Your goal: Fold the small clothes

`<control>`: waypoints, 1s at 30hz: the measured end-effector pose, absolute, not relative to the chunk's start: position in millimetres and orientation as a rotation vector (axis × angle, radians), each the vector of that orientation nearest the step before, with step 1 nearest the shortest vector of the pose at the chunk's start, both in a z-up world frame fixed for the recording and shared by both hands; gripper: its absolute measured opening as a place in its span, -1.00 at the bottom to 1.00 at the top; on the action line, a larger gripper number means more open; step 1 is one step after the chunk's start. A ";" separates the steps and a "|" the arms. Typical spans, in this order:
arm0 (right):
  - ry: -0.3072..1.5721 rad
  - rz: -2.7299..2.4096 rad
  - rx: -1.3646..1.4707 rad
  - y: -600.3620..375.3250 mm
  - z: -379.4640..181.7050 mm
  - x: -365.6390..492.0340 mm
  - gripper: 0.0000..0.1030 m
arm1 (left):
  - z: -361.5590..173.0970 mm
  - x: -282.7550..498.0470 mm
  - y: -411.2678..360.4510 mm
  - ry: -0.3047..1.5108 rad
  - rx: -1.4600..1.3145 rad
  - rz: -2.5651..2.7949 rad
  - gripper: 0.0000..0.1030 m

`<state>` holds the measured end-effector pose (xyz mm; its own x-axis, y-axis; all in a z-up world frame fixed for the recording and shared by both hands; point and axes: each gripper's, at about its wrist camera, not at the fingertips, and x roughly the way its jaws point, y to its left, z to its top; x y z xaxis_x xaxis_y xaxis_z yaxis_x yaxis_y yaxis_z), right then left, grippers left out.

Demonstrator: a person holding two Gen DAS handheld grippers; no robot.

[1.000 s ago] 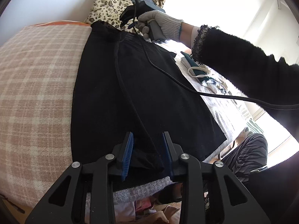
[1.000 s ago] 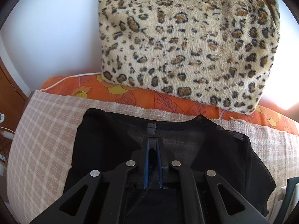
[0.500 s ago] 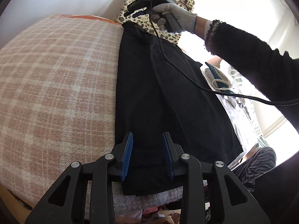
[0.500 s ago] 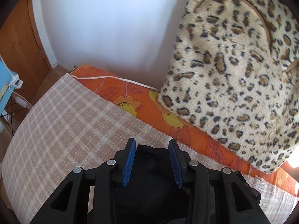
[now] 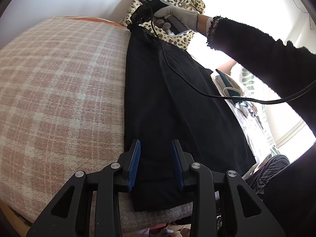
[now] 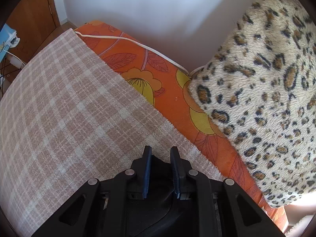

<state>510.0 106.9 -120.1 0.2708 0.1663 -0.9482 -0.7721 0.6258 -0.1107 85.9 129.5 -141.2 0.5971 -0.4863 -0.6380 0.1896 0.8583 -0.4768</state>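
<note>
A: Where is the black garment [image 5: 177, 106] lying?

B: Flat on the pink checked blanket [image 5: 59, 90], stretched lengthwise from the left gripper [image 5: 156, 164] out to the right gripper [image 5: 138, 16] at its far end. It looks folded into a long, narrow strip.

A: How do the left gripper's fingers stand?

B: Spread apart, blue pads facing each other, with the near end of the garment under and between them. Nothing is pinched; I cannot tell whether the tips touch the cloth.

A: And the right one?

B: In its own camera the right gripper [image 6: 161, 169] is also parted, with a clear gap between the pads. The dark cloth [image 6: 158, 203] lies beneath and behind the fingertips, and the blanket [image 6: 69, 108] lies straight ahead of them. From the left camera, a gloved hand [image 5: 177, 17] holds it at the garment's far end.

A: Any containers about?

B: No box or basket that I can make out. Ahead and to the right of the right gripper stands a leopard-print plush piece [image 6: 266, 90], either a bag or a cushion; I cannot tell which, and nothing shows inside it.

A: What else is near?

B: An orange flowered sheet [image 6: 158, 83] beyond the blanket's edge, with a white cord [image 6: 146, 48] running across it. To the right of the left gripper, past the garment, a grey cloth [image 5: 250, 126] lies with a few small items on it, too blurred to name. A black cable [image 5: 197, 90] hangs across the garment.
</note>
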 end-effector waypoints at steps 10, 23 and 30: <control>1.072 0.583 -0.387 71.8 -97.7 534.4 -1.00 | -141.6 84.7 126.5 0.835 -0.346 -0.401 -0.41; 1.002 0.469 -0.202 33.0 -66.1 549.2 -0.49 | -140.0 83.4 126.3 0.844 -0.336 -0.392 -0.41; 0.965 0.536 -0.155 -35.7 -23.1 488.1 -0.39 | -125.7 71.3 139.7 0.799 -0.330 -0.316 -0.41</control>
<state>488.1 -35.7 -23.1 0.4513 0.3646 -0.8145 -0.4993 0.8597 0.1082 71.3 139.7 -125.7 0.6560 -0.3964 -0.6423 0.1504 0.9026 -0.4034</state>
